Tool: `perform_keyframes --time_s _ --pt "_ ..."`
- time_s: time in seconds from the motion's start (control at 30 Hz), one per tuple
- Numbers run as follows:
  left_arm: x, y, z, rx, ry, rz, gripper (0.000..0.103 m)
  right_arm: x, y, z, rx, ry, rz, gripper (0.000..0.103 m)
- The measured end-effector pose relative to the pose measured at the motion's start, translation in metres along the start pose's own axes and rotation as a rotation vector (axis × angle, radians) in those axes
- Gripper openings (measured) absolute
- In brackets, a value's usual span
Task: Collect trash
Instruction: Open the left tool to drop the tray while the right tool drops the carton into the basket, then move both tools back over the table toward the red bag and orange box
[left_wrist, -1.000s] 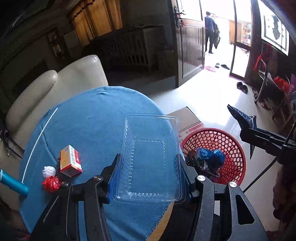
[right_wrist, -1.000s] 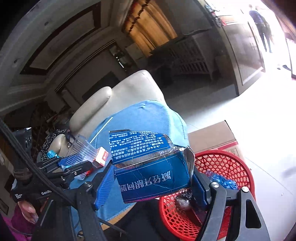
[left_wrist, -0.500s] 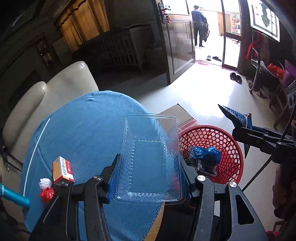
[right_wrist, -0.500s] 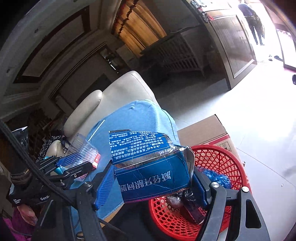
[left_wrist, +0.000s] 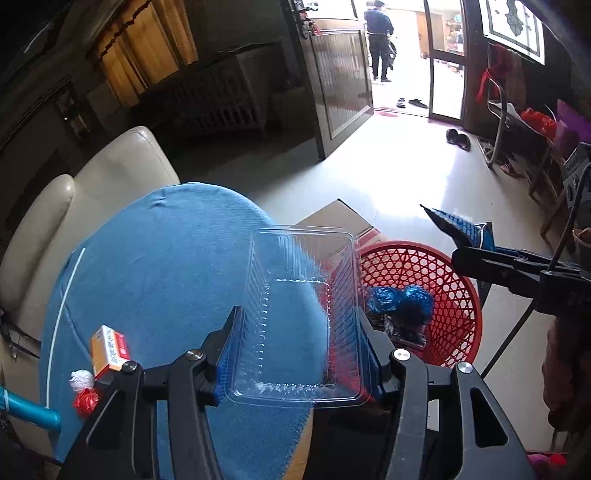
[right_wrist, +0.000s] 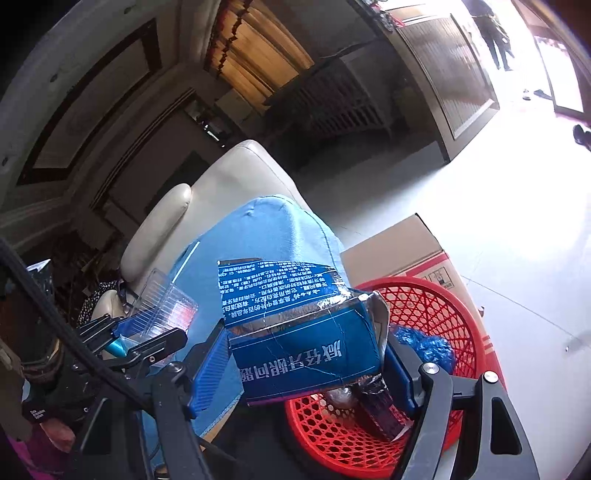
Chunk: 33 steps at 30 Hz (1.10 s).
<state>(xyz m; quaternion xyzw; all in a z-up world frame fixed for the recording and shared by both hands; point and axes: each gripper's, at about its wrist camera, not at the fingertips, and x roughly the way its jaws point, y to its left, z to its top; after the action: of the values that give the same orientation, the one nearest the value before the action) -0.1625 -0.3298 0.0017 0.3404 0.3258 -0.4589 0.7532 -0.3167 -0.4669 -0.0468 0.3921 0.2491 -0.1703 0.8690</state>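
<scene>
Left wrist: clear tray (left_wrist: 295, 317) runs lengthwise straight ahead between tool fingers.

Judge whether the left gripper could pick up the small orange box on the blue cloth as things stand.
Probably not yet. The left gripper is shut on a clear plastic tray, so its jaws are full. The orange box lies uncovered on the blue cloth, so dropping the tray first would free the way.

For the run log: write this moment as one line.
left gripper: shut on clear plastic tray | right gripper: shut on torn blue box | red basket: below, both items not yet dropped
</scene>
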Motion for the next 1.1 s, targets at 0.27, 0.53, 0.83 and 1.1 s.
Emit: perform_keyframes --time_s 0.27,0.53,0.83,1.1 --pt "0.018 -0.012 0.010 0.021 0.022 -0.055 0.058 0.006 -0.024 -0.002 0.065 0.017 -0.027 0.078" --pt "0.038 -0.018 0.013 -0.005 0.081 -0.224 0.068 0.012 -0.051 -0.003 0.184 0.057 -0.025 0.079" --pt "0.040 0.018 -0.001 -0.092 0.101 -0.211 0.068 0.016 -0.045 0.001 0.186 0.053 -0.015 0.079" --pt "0.018 0.041 -0.013 -0.138 0.046 -0.182 0.068 0.030 -0.017 0.001 0.125 0.079 -0.010 0.079"
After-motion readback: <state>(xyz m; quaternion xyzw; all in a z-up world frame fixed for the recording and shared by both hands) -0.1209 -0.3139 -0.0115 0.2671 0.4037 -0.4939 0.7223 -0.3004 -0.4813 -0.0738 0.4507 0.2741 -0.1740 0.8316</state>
